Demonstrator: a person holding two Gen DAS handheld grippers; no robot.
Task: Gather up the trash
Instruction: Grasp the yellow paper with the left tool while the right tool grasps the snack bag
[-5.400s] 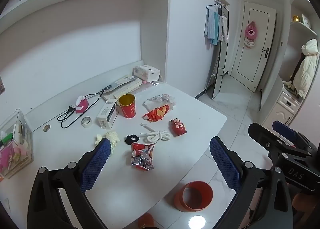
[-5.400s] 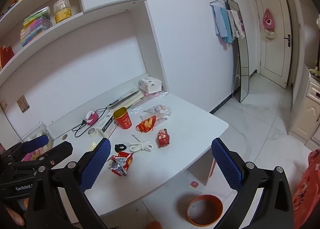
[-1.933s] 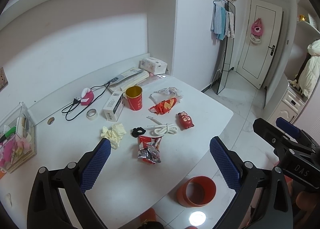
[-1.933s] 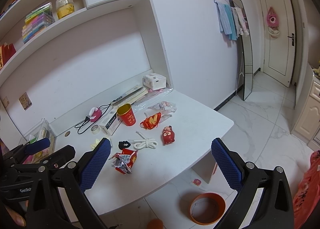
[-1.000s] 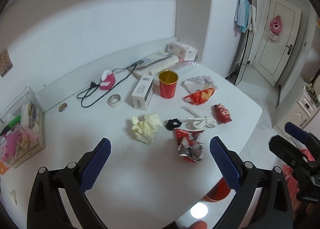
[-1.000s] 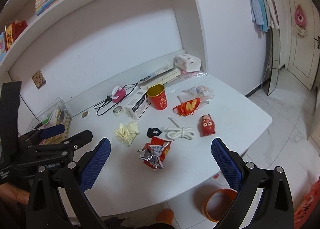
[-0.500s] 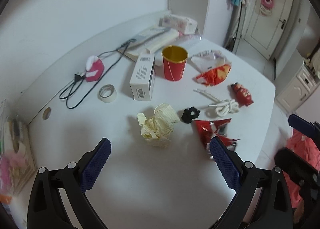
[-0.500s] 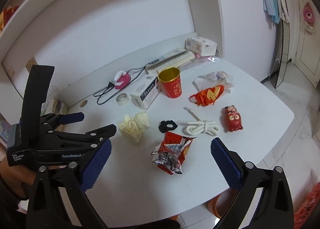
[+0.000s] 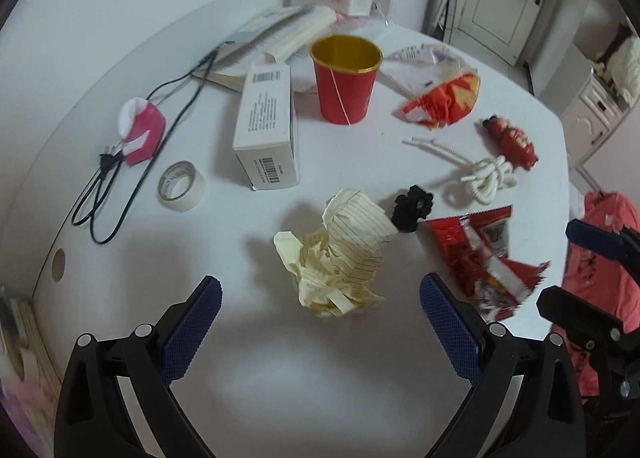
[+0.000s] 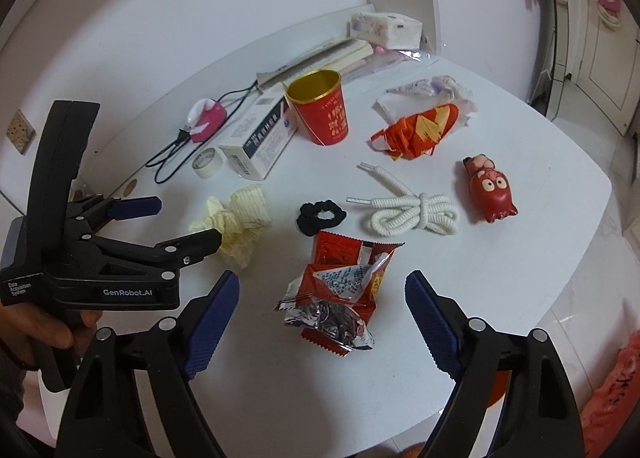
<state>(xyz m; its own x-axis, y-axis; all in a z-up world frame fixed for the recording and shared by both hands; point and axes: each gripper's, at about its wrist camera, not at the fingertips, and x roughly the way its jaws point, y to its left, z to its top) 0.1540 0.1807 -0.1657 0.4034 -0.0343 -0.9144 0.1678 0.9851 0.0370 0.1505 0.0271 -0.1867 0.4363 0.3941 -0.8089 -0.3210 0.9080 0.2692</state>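
Observation:
Crumpled yellow lined paper point(image 9: 340, 254) lies on the white table point(image 9: 280, 358), just ahead of and between the blue pads of my left gripper point(image 9: 320, 290), which is open and not touching it. A torn red and silver snack wrapper point(image 10: 336, 298) lies between the fingers of my right gripper point(image 10: 322, 282). Its jaws are closing, with the pads still clear of the wrapper. The right wrist view shows the left gripper point(image 10: 188, 218) beside the paper point(image 10: 240, 218). An orange wrapper point(image 10: 420, 130) and a clear plastic bag point(image 10: 432, 94) lie farther back.
Also on the table are a red cup point(image 10: 320, 110), white rope point(image 10: 412, 214), a red pig toy point(image 10: 492, 190), a black scrunchie point(image 10: 320, 214), a white box point(image 9: 268, 122), a tape roll point(image 9: 182, 186), a pink charger with cable point(image 9: 140, 130) and a book point(image 9: 276, 38). A red bag point(image 9: 600, 258) hangs off the right edge.
Both grippers have come down and in toward the table. The left now frames the yellow paper, the right frames the snack wrapper, and the right jaws have narrowed a little.

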